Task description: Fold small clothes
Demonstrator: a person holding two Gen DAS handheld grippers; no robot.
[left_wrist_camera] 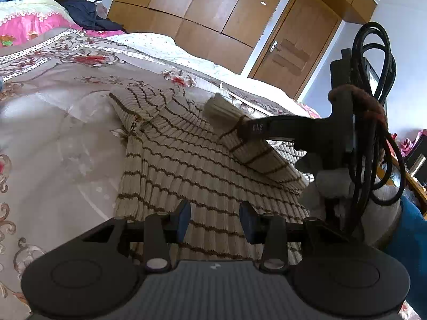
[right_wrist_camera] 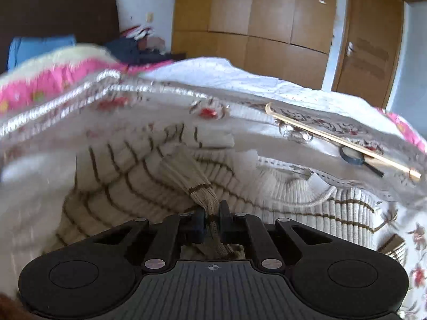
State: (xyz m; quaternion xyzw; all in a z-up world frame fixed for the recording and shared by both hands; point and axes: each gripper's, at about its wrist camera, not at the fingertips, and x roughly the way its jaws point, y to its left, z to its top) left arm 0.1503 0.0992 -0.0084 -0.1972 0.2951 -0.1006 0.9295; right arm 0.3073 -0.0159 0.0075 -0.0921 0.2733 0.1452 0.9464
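My right gripper is clenched on the cuff of the sleeve of the striped knit sweater. In the right wrist view the ribbed end runs between the two pads at bottom centre. I have it pinched at the cuff because that lets me carry the whole sleeve across the body of the garment. In the left wrist view the same gripper reaches in from the right of the frame with the sleeve lifted over the sweater's middle.

My left gripper is released, jaws apart, hanging low over the sweater's lower part at bottom centre of its frame. It grasps nothing, and I judge it waits there to steady the cloth or take the other side.

The sweater lies spread on the floral bedspread, filling the centre of both views. To the right in the right wrist view a long thin stick and a small magnifying glass lie on the cover, apart from the sweater but near its upper edge; they could snag if I sweep wide. A pink quilt and dark clothes are piled at upper left, well clear. The right view is blurred at the left.
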